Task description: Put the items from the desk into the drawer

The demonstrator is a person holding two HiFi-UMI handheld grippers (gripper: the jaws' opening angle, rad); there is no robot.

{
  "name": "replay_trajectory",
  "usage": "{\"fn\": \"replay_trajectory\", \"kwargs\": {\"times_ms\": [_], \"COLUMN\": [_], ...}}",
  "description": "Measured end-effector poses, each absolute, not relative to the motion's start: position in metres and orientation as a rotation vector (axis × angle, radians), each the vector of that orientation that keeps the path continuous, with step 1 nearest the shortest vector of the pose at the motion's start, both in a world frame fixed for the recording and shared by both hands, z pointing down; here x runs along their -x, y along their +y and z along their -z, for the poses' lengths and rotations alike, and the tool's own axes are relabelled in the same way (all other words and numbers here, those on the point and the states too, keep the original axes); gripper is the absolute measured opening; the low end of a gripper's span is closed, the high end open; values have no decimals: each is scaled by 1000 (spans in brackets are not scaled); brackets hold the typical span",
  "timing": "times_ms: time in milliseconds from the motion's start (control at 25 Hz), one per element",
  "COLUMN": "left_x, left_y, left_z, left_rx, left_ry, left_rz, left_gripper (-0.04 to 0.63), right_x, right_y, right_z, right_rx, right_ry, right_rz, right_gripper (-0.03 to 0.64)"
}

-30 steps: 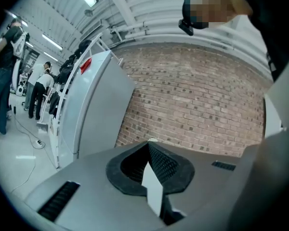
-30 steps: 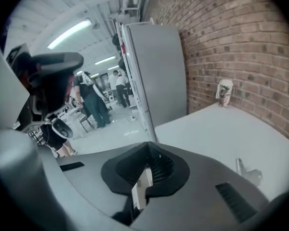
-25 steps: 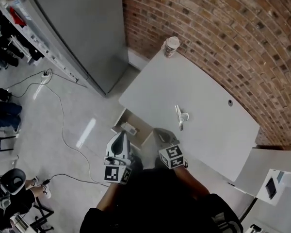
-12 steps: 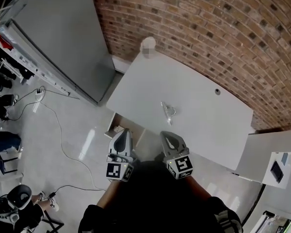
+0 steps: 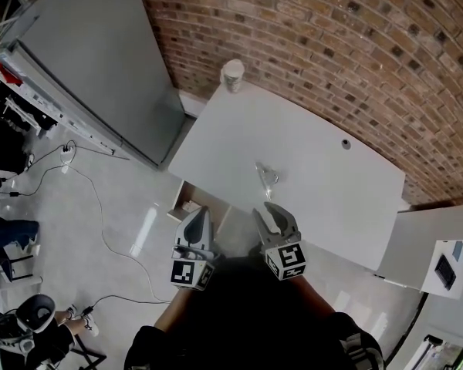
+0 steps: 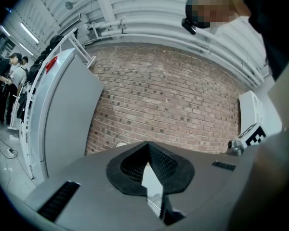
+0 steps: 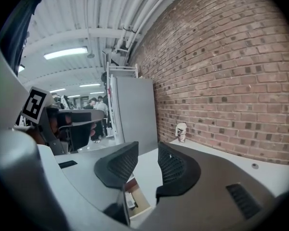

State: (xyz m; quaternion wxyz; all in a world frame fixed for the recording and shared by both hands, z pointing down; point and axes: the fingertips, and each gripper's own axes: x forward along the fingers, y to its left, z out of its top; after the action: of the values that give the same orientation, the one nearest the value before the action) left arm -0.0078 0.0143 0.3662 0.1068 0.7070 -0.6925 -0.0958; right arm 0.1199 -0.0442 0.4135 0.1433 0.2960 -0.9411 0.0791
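Note:
A shiny metal clip (image 5: 267, 177) lies in the middle of the white desk (image 5: 324, 199). A paper cup (image 5: 231, 74) stands at the desk's far left corner, and the right gripper view shows this cup (image 7: 181, 131) too. Below the desk's left edge a drawer (image 5: 191, 203) stands open with a small item inside. My right gripper (image 5: 272, 211) hovers at the desk's near edge, just short of the clip; its jaws have just been opening and nothing is between them (image 7: 148, 153). My left gripper (image 5: 199, 217) is shut and empty, beside the drawer.
A brick wall (image 5: 355, 60) runs behind the desk. A grey cabinet (image 5: 100, 60) stands to the left. Cables (image 5: 100, 199) trail over the floor. A second white surface (image 5: 436, 260) with a dark device sits at the right. People stand at the far left.
The right gripper's jaws have gone from shut to open. Both grippers have drawn back a little from the drawer and the desk edge. The clip has not moved.

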Motion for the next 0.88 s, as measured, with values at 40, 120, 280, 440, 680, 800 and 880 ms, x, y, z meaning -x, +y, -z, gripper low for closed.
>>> {"fn": "replay_trajectory", "kwargs": {"times_ms": [40,120,280,440,680,800,880], "left_x": [7,5,-2,-9,-17,-24,-29], "left_y": [15,13,11,6,3,-3,-7], "left_z": [-367,-366,-368,-361,-367,-362,-363], "left_rx": [-2078,-2081,-2090,-2088,-2053,-2059,-2056], "left_ry": [-2040,-2042,-2047,-2053,-2076,-2077,-2077], "left_rz": [261,250,221,230,202,235,227], "left_gripper": [2,2,2,2,2,2,2], "right_x": [-121,-126,-142,-159,-183,-192,-197], "right_y": [-46,-52,-69,-89,-120,-136,-146], "right_z": [-416,-422,-440,-458,-487,-509,-525], "right_rx": [-855,-864,-899,-942,-973,-977,-973], "right_ry": [-2710,-2698,-2653,-2604,-2539,-2499,-2467], "right_rz": [-237,-256,-322,-335,-372,-417,-434], "right_gripper": [118,118,110,110,110,110,110]}}
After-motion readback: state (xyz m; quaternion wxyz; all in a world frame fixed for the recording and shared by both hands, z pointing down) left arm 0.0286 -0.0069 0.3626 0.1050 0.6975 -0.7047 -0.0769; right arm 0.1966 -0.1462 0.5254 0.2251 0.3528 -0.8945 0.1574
